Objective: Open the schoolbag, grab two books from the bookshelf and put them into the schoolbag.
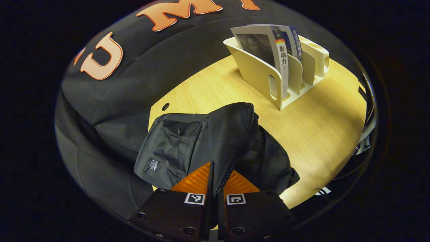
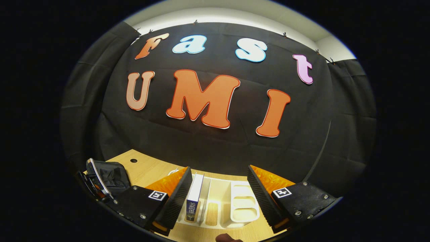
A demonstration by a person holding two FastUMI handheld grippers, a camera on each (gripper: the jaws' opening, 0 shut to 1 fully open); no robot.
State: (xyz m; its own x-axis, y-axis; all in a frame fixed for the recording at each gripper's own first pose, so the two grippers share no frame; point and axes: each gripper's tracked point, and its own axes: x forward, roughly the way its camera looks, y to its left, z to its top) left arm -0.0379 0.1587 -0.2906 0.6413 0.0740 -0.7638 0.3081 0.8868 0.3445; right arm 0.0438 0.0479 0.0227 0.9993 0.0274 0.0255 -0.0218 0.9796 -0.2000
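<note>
The black schoolbag [image 1: 201,141] lies on the wooden table [image 1: 319,134], its top pulled up. My left gripper [image 1: 216,181] is shut on the bag's flap along the zipper edge, with the fabric pinched between its fingers. A white bookshelf [image 1: 265,77] stands at the far right of the table with two upright books: a grey-covered one [image 1: 258,47] in front and a blue one [image 1: 294,40] behind. In the right gripper view my right gripper [image 2: 220,188] hangs open just above the bookshelf [image 2: 242,201]. A blue-spined book [image 2: 194,195] stands between its fingers, close to the left finger [image 2: 178,195].
The black cloth wall [image 2: 215,141] rises right behind the table. A small round hole [image 1: 165,107] marks the tabletop near the bag. In the right gripper view the bag [image 2: 112,174] and the left gripper [image 2: 95,183] sit at the far left. The shelf's right slots [image 2: 243,201] hold nothing.
</note>
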